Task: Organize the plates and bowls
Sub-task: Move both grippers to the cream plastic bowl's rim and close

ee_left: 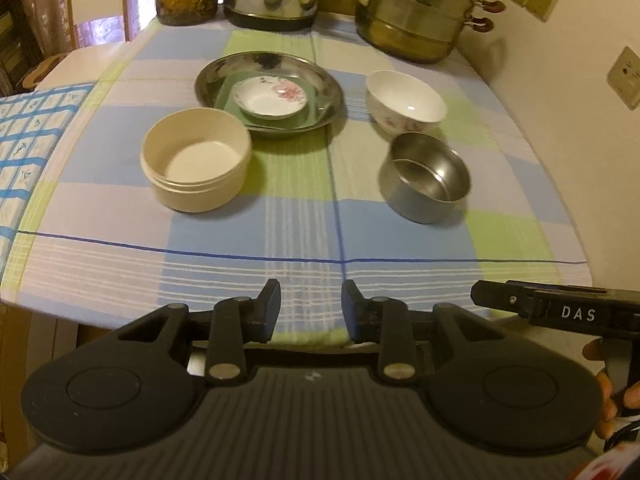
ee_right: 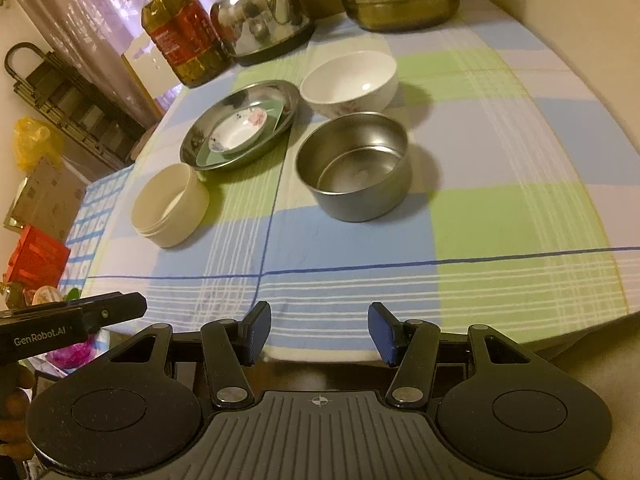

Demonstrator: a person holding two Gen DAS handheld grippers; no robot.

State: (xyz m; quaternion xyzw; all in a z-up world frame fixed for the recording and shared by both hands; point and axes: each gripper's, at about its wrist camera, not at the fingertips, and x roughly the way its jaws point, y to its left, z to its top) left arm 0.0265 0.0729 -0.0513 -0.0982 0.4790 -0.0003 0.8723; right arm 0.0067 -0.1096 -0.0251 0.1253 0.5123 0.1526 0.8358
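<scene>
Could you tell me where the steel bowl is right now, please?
The steel bowl stands on the tablecloth right of centre in both views, just in front of the white bowl and right of the steel plate.

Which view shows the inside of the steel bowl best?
The right wrist view: the steel bowl sits close and near centre, its whole bottom visible. The left wrist view shows it smaller, off to the right, with part of its bottom hidden by the near wall.

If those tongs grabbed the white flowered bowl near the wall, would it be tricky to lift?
Probably a little. The white flowered bowl looks like glazed ceramic, so its shiny wall may slip between the pads. It seems thick-walled, likely heavier than the steel bowl beside it. It would likely chip or break if dropped, though its upright stance suggests it won't roll.
</scene>
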